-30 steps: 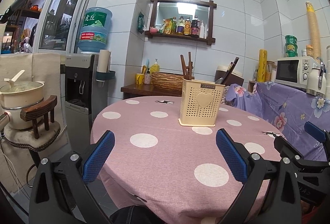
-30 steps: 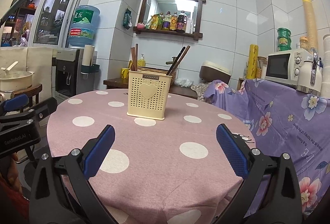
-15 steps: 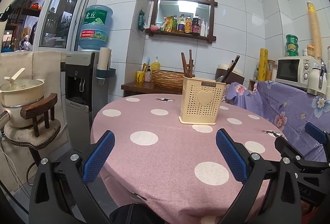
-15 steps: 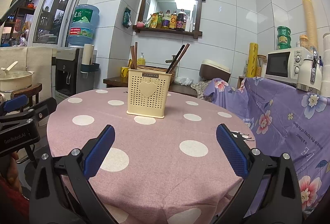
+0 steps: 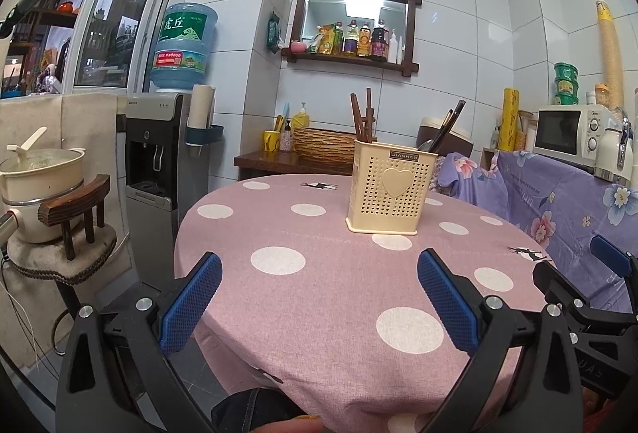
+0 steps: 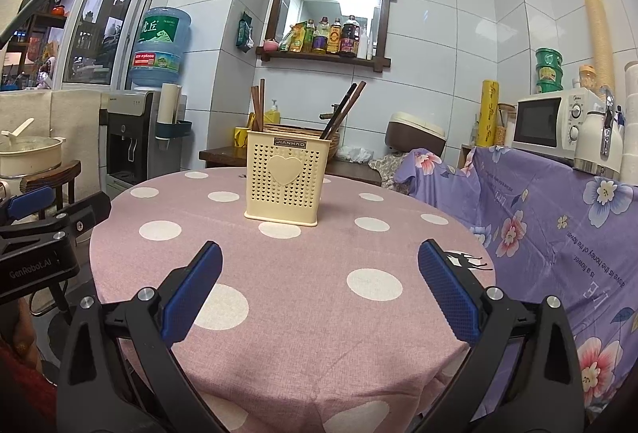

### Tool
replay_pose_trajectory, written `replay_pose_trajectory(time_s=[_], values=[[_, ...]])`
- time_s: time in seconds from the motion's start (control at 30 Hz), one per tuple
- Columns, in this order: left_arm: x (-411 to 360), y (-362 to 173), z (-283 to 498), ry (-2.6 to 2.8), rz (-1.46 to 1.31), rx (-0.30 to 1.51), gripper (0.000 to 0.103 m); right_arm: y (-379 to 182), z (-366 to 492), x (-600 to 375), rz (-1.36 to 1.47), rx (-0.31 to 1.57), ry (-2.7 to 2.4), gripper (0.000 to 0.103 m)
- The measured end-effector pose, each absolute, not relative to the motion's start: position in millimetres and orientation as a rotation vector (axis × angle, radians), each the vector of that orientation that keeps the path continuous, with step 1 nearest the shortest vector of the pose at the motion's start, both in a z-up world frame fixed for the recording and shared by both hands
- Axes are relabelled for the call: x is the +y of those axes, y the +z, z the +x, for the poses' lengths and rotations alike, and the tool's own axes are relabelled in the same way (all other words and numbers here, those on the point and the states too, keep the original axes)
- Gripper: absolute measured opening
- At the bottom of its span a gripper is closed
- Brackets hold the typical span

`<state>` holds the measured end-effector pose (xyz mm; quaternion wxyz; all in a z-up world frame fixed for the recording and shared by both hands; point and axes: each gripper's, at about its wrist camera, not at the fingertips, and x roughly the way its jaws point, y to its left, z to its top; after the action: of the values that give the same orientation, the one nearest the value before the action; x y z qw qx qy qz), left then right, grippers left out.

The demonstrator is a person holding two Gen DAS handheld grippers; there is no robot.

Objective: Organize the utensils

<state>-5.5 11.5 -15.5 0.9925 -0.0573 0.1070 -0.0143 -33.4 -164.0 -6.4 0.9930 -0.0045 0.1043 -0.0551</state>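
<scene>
Standing upright toward the far edge of the round pink polka-dot table [image 6: 279, 273], the cream perforated utensil holder [image 6: 285, 184] is carrying chopsticks [image 6: 343, 110]; the left gripper [image 5: 319, 297] and right gripper [image 6: 319, 289] are hovering over the near edge, each spread wide and gripping nothing.

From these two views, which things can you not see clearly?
- Lower ends of the chopsticks: both views, hidden by the holder wall.
- Dividers inside the holder: not visible.
- Bottle labels on the shelf: too small.
- Table near edge: cut off behind the open right gripper and left gripper.
</scene>
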Motion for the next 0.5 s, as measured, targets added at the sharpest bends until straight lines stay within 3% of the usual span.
replay_pose_trajectory(time_s=[0.5], values=[[8.7, -14.6, -4.7, -0.018, -0.114, 0.224, 0.097, -7.2, -31.9, -163.2, -0.007, 0.217, -0.109, 0.097]])
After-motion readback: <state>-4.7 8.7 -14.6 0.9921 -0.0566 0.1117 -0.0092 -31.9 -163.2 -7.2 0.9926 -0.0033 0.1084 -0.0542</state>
